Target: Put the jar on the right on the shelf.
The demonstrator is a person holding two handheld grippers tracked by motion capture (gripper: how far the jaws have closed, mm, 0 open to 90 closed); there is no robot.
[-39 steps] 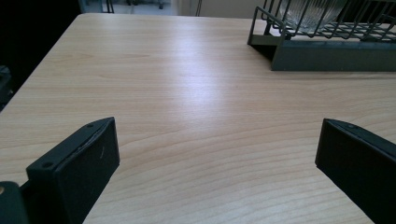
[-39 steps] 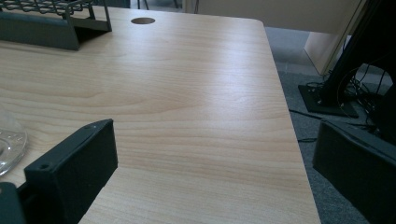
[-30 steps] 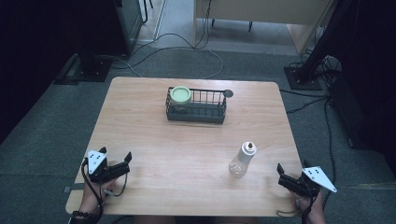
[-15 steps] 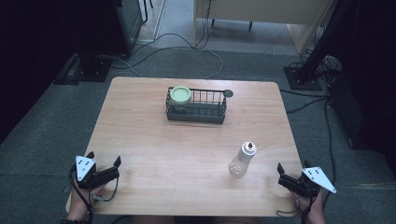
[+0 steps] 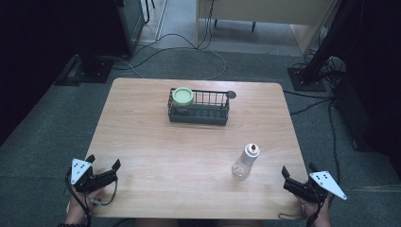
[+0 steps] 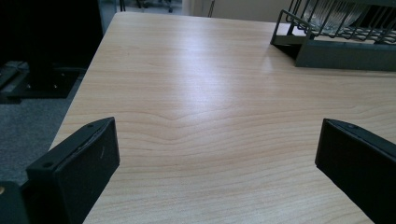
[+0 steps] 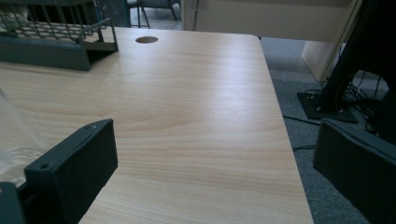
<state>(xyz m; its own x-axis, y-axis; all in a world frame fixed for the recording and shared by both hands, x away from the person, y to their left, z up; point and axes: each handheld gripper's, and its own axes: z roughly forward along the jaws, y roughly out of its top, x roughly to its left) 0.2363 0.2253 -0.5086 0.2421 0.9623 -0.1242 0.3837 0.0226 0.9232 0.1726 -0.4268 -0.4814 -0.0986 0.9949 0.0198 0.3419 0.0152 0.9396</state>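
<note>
Taking the black wire basket (image 5: 198,107) near the far middle of the wooden table (image 5: 142,137) as the landmark, the left gripper (image 5: 103,166) sits well to the basket's near left, at the table's near-left corner, held in a hand (image 5: 78,208) that comes up from the bottom edge. Its jaws stand wide apart with nothing but bare wood between them, as the left gripper view confirms, and the basket's corner (image 6: 299,44) shows far off at the upper right of that view. Inside the basket, at its left end, stands a container with a pale green lid (image 5: 182,96). Just past the basket's far-right corner a small round dark hole (image 5: 231,94) marks the tabletop. Nearer than the basket and off to its right, a clear plastic bottle (image 5: 246,161) stands upright on the wood, well apart from the basket. Farthest from the basket, at the near-right corner, the right gripper (image 5: 298,174) rests with its jaws spread wide and empty; in the right gripper view the bottle's clear wall (image 7: 14,135) shows just beside the left-hand jaw, though contact cannot be told.
</note>
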